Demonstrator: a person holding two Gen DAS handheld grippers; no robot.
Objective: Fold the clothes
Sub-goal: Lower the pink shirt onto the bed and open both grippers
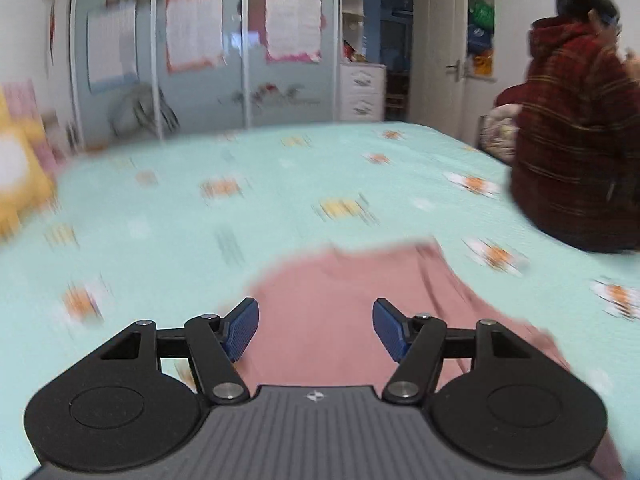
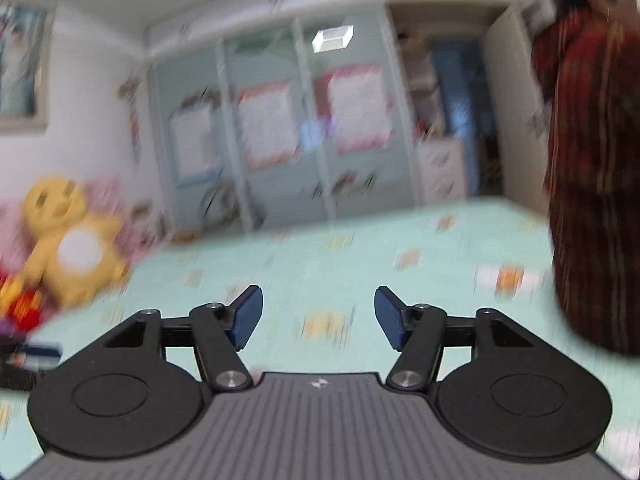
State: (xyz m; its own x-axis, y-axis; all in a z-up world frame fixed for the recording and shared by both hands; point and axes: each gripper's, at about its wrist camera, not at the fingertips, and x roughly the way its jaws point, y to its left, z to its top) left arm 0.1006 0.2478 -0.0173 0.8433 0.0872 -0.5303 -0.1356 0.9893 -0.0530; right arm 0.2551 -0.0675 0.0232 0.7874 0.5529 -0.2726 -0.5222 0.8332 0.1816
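Note:
A pink garment (image 1: 344, 300) lies spread on the mint bedspread (image 1: 280, 200), running from the middle of the left wrist view down to its lower right. My left gripper (image 1: 315, 330) hovers over the garment's near part, open, with nothing between its blue pads (image 1: 242, 330). In the right wrist view my right gripper (image 2: 319, 322) is also open and empty above the bare bedspread (image 2: 360, 264). The pink garment does not show in that view. Both views are blurred.
A person in a dark red striped top (image 1: 576, 140) sits on the bed's right edge and also shows in the right wrist view as the person (image 2: 592, 160). A yellow plush toy (image 2: 68, 240) lies at the bed's left. Wardrobe doors (image 1: 200, 60) stand beyond the bed.

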